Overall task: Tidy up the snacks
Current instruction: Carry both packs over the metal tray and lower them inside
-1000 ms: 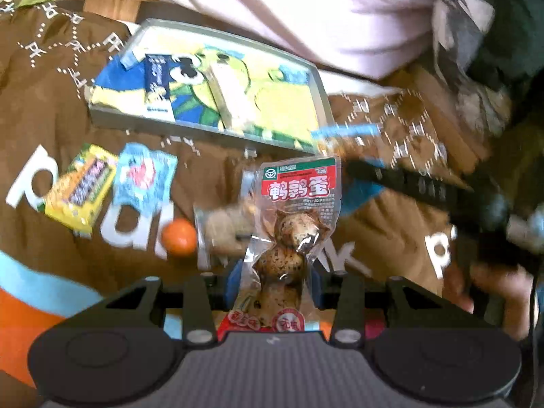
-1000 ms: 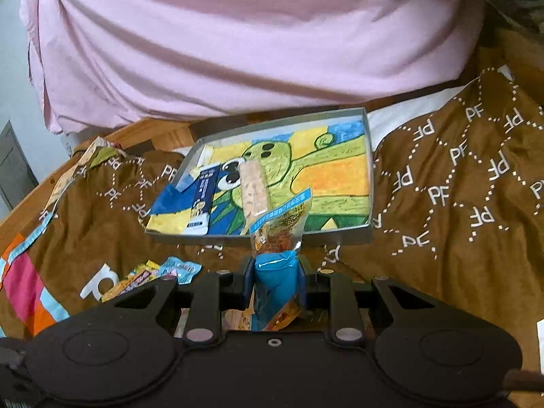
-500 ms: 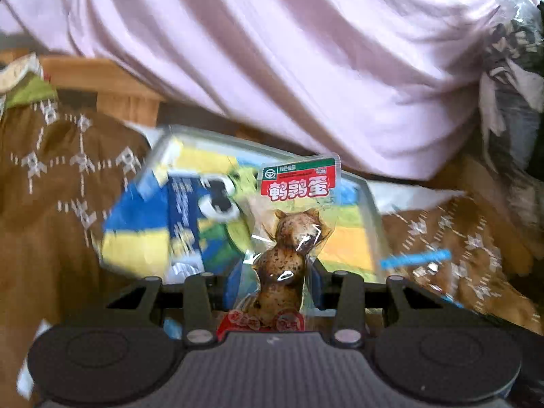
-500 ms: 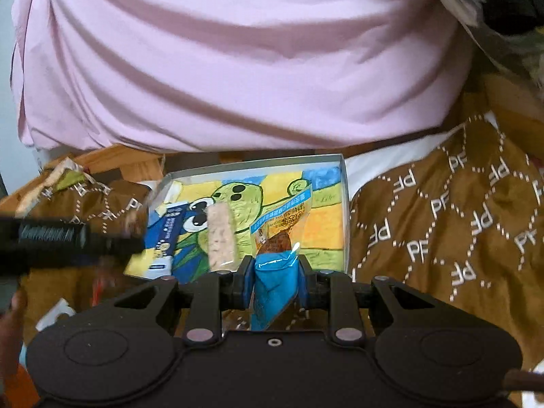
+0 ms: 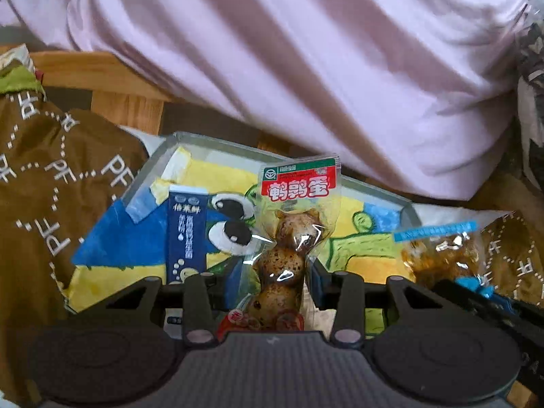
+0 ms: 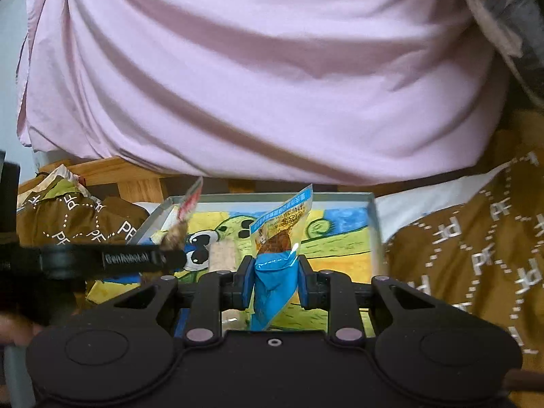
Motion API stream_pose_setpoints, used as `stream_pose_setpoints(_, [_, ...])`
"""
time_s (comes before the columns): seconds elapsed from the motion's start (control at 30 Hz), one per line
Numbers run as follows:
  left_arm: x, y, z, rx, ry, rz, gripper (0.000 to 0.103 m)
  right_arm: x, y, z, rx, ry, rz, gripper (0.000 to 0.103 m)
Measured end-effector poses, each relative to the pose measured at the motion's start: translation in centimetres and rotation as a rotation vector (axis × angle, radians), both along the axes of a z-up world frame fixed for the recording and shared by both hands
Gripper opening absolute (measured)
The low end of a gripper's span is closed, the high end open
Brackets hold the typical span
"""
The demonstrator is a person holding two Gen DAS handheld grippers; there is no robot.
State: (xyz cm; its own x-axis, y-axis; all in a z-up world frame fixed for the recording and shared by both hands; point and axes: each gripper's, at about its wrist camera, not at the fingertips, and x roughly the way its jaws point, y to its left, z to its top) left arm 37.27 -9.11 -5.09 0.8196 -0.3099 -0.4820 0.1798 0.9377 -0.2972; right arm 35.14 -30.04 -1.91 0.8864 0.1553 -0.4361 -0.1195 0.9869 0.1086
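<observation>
My left gripper (image 5: 277, 278) is shut on a clear quail-egg packet (image 5: 292, 238) with a red label, held upright over the near edge of a shallow grey tray (image 5: 374, 188) lined with a green cartoon drawing. My right gripper (image 6: 275, 284) is shut on a blue snack packet (image 6: 275, 272), held upright above the same tray (image 6: 372, 227). A dark blue carton (image 5: 187, 234) lies in the tray's left half. A pale bar (image 6: 222, 255) lies in the tray's middle. The blue packet also shows in the left wrist view (image 5: 438, 248), and the left gripper in the right wrist view (image 6: 170, 255).
The tray rests on a brown "PF" patterned blanket (image 6: 476, 255). A big pink cloth bundle (image 5: 306, 68) rises just behind the tray. A wooden bed frame (image 5: 112, 85) shows at the back left. Grey patterned fabric (image 6: 510, 17) lies at the far right.
Both grippers have moved forward with their packets, from over the blanket to over the tray. The loose snacks on the blanket have dropped out of view.
</observation>
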Motion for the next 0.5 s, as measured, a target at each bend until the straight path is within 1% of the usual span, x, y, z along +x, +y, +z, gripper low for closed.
stream_pose_setpoints(0.13, [0.5,0.2,-1.1,-0.007,0.018,0.010,0.045,1.6,0.7,-1.5,-0.003,0.039,0.009,0.027])
stream_pose_setpoints(0.27, [1.0,0.3,-1.7,-0.010,0.029,0.010,0.045,2.3,1.5,-2.9,-0.034,0.084,0.011,0.027])
stream_pose_setpoints(0.5, [1.9,0.4,-2.6,0.006,0.065,0.028,0.045,2.9,2.0,-4.4,-0.050,0.116,0.010,0.027])
